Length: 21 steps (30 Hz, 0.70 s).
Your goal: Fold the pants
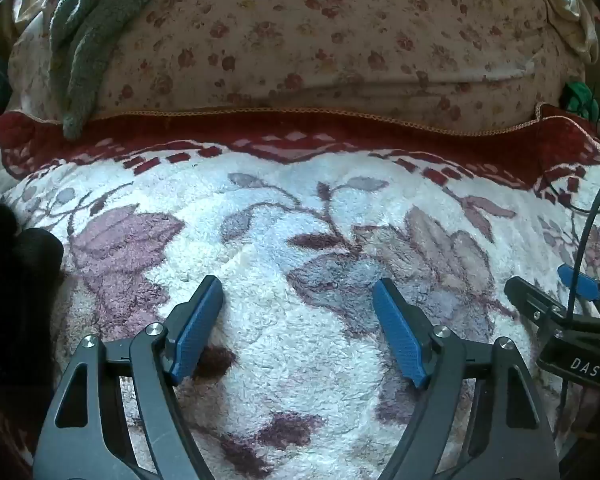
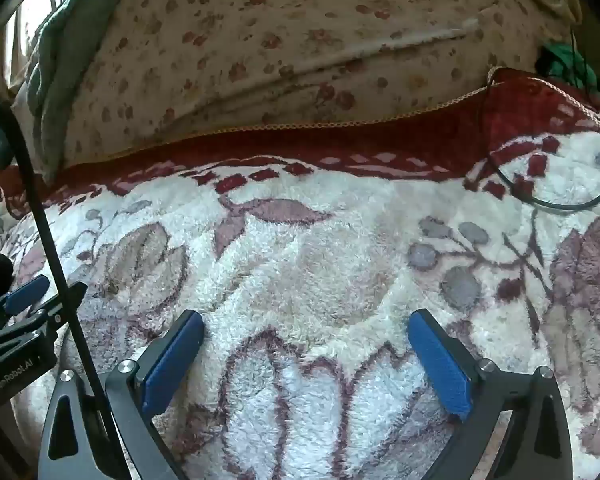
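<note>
Fluffy white blanket with mauve flower print fills the near ground; left gripper and right gripper both hover over it, jaws spread wide, gripping nothing. Dark cloth, possibly the pants, sits at the far left edge beside the left gripper. Behind: the blanket's red border, then a floral pillow with a green towel draped on it.

Right claw wide apart, empty, over fluffy floral blanket, black cable at left
</note>
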Each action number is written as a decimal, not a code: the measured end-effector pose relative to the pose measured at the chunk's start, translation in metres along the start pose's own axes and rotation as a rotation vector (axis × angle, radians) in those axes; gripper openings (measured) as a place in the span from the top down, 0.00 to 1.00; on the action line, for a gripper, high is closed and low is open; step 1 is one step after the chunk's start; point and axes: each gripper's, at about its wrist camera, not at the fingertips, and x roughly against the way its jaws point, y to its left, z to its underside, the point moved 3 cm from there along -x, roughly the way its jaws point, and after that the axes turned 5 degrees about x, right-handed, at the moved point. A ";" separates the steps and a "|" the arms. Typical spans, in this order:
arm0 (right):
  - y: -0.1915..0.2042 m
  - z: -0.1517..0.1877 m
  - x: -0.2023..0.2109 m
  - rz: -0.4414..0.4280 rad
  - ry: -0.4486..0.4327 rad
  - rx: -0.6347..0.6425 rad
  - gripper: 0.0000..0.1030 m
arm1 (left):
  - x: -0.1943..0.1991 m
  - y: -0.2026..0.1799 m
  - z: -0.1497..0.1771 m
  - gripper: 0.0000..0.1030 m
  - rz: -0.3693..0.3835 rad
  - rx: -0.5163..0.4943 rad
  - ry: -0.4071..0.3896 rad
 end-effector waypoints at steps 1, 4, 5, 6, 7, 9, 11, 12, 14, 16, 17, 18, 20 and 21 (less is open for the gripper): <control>0.000 0.000 0.000 -0.001 -0.001 -0.001 0.01 | 0.000 0.000 0.000 0.24 0.000 0.000 0.000; -0.001 0.000 0.000 0.007 0.001 0.005 0.01 | 0.000 0.000 0.000 0.24 -0.001 -0.001 -0.001; -0.001 0.000 0.000 0.007 0.001 0.005 0.01 | 0.000 0.000 0.000 0.24 -0.001 -0.001 -0.003; -0.002 0.000 0.000 0.007 0.001 0.004 0.01 | 0.000 0.000 0.000 0.24 -0.001 -0.001 -0.003; -0.002 0.000 0.000 0.006 0.001 0.004 0.01 | 0.000 0.000 0.000 0.24 0.000 -0.001 -0.004; 0.000 0.000 0.000 0.014 0.003 0.010 0.01 | 0.000 0.000 0.000 0.24 0.000 -0.001 -0.004; 0.000 0.000 0.000 0.014 0.003 0.010 0.01 | 0.000 0.000 0.000 0.24 0.000 -0.001 -0.004; 0.001 0.000 0.000 0.015 0.003 0.011 0.01 | 0.000 0.000 0.000 0.24 0.000 -0.001 -0.004; 0.000 0.000 0.000 0.015 0.003 0.011 0.01 | 0.000 0.000 0.000 0.24 0.000 -0.001 -0.004; 0.000 0.000 0.000 0.015 0.003 0.011 0.01 | 0.000 0.000 0.000 0.24 0.000 0.000 -0.004; 0.001 0.000 0.000 0.016 0.003 0.012 0.01 | 0.000 0.000 0.000 0.24 0.000 0.000 -0.004; 0.001 0.000 0.000 0.016 0.004 0.012 0.01 | 0.000 0.000 0.000 0.24 0.000 -0.001 -0.004; 0.001 0.000 0.000 0.016 0.004 0.012 0.01 | 0.000 0.000 0.000 0.24 -0.002 -0.002 -0.004; 0.001 0.000 -0.001 0.016 0.004 0.012 0.01 | 0.000 0.000 0.000 0.24 0.000 -0.001 -0.004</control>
